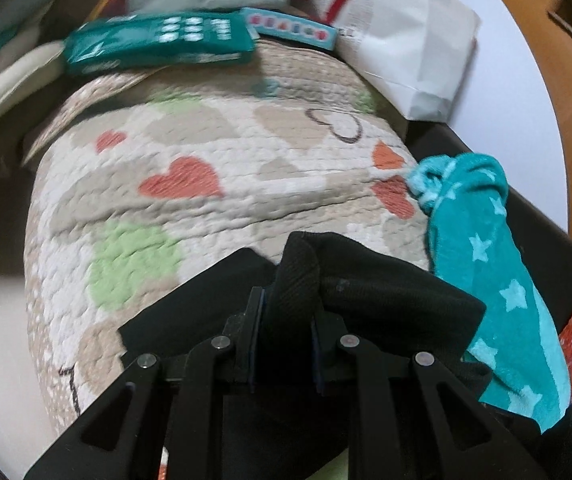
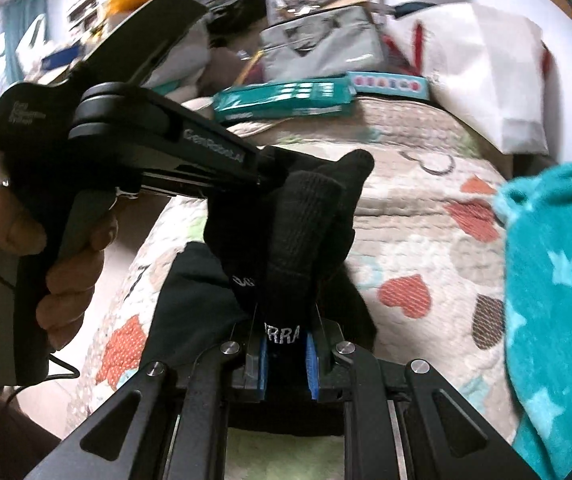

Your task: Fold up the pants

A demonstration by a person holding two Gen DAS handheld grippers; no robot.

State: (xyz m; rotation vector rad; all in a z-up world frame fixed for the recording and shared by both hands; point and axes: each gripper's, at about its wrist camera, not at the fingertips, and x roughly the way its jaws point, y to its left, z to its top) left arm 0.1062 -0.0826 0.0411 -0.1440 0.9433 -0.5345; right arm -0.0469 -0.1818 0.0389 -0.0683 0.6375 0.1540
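Black pants (image 2: pixel 306 216) bunched above heart-print quilt (image 1: pixel 205 152), teal star towel (image 1: pixel 486 248) at quilt's right edge, right gripper (image 2: pixel 283 336) clamped on lettered fabric, left gripper (image 1: pixel 288 304) pinching a fold, green box (image 1: pixel 157 42) behind.

Two grippers (image 1: pixel 286 320) (image 2: pixel 283 332), one pants (image 2: pixel 306 216), perhaps two boxes (image 1: pixel 157 42) (image 1: pixel 290 28)

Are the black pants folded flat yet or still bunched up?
Bunched: the black pants stand up in ridges, pinched by left gripper and right gripper.
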